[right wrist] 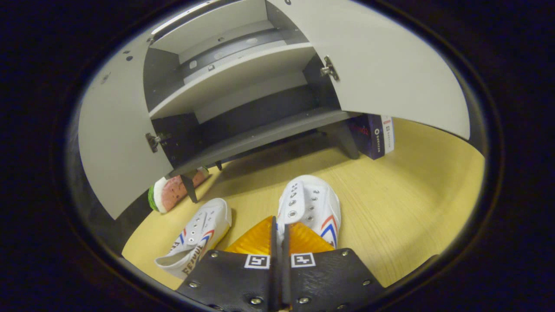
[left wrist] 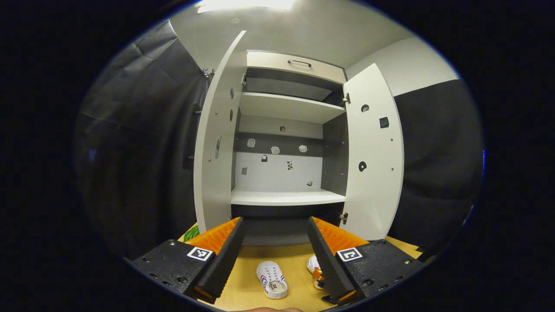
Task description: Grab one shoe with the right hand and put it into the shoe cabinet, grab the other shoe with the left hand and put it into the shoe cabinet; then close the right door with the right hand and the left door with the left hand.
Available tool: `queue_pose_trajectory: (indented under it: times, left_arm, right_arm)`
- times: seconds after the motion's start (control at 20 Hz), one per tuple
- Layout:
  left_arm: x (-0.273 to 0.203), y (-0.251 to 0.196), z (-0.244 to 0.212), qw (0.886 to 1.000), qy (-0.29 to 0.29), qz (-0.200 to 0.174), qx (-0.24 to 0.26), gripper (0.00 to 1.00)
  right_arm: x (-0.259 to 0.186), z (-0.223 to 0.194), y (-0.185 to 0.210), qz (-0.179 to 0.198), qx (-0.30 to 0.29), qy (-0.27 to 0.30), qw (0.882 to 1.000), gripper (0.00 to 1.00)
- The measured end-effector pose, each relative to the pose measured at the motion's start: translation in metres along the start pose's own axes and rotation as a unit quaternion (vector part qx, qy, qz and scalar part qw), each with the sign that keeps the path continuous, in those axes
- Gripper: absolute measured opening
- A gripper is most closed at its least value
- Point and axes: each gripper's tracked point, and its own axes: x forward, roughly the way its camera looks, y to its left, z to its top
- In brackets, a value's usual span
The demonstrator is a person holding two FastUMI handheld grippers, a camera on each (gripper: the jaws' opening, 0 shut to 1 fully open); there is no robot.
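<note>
White canvas of the right-hand shoe (right wrist: 310, 206) was pinched by the right gripper (right wrist: 278, 225) before the shoe cabinet (right wrist: 256, 138), awaiting lifting inside; the left gripper (left wrist: 275, 236) gaped empty.

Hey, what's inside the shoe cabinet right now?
The shoe cabinet stands open with bare shelves; small stickers dot its back panel. Both shoes lie on the floor in front. The top drawer is closed, so its contents are hidden.
</note>
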Motion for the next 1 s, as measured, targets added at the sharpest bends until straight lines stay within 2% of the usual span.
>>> queue_pose_trajectory:
  times: [0.05, 0.1, 0.15, 0.3, 0.35, 0.7, 1.0]
  left_arm:
    - [0.0, 0.003, -0.005, 1.0, 0.005, 0.001, -0.003, 0.88]
    - [0.0, 0.005, -0.007, 1.0, 0.01, 0.001, -0.006, 0.84]
    - [0.0, 0.009, -0.012, 1.0, 0.016, 0.003, -0.006, 0.89]
    - [-0.003, 0.02, -0.021, 1.0, 0.022, 0.009, -0.01, 0.89]
    - [-0.004, 0.023, -0.022, 1.0, 0.022, 0.01, -0.01, 0.89]
    - [-0.006, 0.032, -0.028, 1.0, 0.021, 0.003, -0.001, 0.89]
    - [0.014, 0.03, -0.02, 1.0, 0.002, -0.007, 0.009, 0.89]
  right_arm:
    - [-0.007, 0.007, 0.002, 0.003, -0.006, -0.01, 1.0, 0.04]
    - [-0.015, 0.013, 0.006, 0.012, -0.005, -0.017, 1.0, 0.03]
    - [-0.022, 0.018, 0.014, 0.026, -0.003, -0.026, 0.999, 0.04]
    - [-0.038, 0.04, 0.018, 0.036, -0.016, -0.058, 0.998, 0.04]
    - [-0.049, 0.051, 0.02, 0.035, -0.029, -0.07, 0.997, 0.0]
    - [-0.115, 0.157, 0.055, 0.048, -0.087, -0.144, 0.985, 0.0]
    - [-0.154, 0.249, 0.089, 0.067, -0.128, -0.185, 0.972, 0.0]
